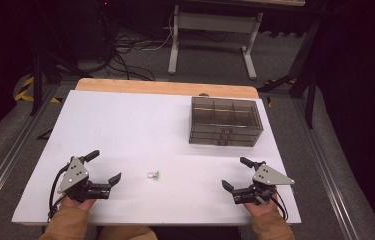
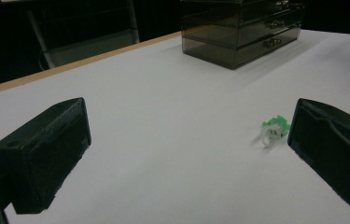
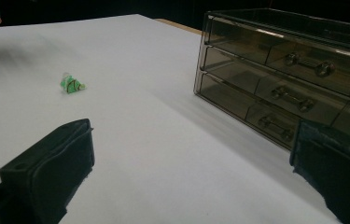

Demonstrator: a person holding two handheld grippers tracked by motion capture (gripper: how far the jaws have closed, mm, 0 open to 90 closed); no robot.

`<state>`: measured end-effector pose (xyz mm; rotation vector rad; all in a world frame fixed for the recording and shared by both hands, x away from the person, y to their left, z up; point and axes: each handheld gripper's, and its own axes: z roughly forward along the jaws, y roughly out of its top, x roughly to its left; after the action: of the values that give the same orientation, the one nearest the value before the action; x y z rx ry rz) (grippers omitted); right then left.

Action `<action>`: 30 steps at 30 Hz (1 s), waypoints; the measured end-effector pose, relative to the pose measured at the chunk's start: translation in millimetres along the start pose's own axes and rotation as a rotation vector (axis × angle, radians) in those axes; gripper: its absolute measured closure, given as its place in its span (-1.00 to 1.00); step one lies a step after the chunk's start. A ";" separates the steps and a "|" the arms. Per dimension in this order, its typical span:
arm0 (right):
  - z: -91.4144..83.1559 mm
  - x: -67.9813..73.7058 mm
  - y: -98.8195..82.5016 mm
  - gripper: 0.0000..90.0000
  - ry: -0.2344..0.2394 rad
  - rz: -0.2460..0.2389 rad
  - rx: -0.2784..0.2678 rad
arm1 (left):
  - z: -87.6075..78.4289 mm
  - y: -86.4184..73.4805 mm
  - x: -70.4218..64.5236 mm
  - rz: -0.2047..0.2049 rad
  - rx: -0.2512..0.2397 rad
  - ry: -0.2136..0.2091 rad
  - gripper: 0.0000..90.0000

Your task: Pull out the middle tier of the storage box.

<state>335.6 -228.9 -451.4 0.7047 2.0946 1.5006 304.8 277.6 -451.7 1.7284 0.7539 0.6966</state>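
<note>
A small green and clear ring [image 1: 153,175] lies on the white table [image 1: 125,125], between the left gripper [image 1: 106,168] and right gripper [image 1: 237,175], both wide open and empty; the drawer box [image 1: 225,121] stands beyond it.

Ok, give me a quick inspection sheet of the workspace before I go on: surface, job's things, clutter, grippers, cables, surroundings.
Surface: white table top, wooden strip along the far edge.
Job's things: small green-and-clear item lying between the grippers, untouched; smoked clear drawer organiser at far right, drawers shut.
Clutter: nothing seen.
Grippers: left gripper and right gripper near the front edge, both open, holding nothing.
Cables: one trails from each gripper; a tangle of cables on the floor beyond.
Surroundings: grey desk frame, dark room.
</note>
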 end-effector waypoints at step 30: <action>3.7 0.6 0.7 -1.00 0.022 -0.026 0.004 | -1.6 6.1 -1.2 0.008 0.018 -0.016 -0.96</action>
<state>337.6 -225.7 -451.8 0.6627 2.1155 1.4973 303.7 276.3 -445.5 1.7527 0.7445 0.6823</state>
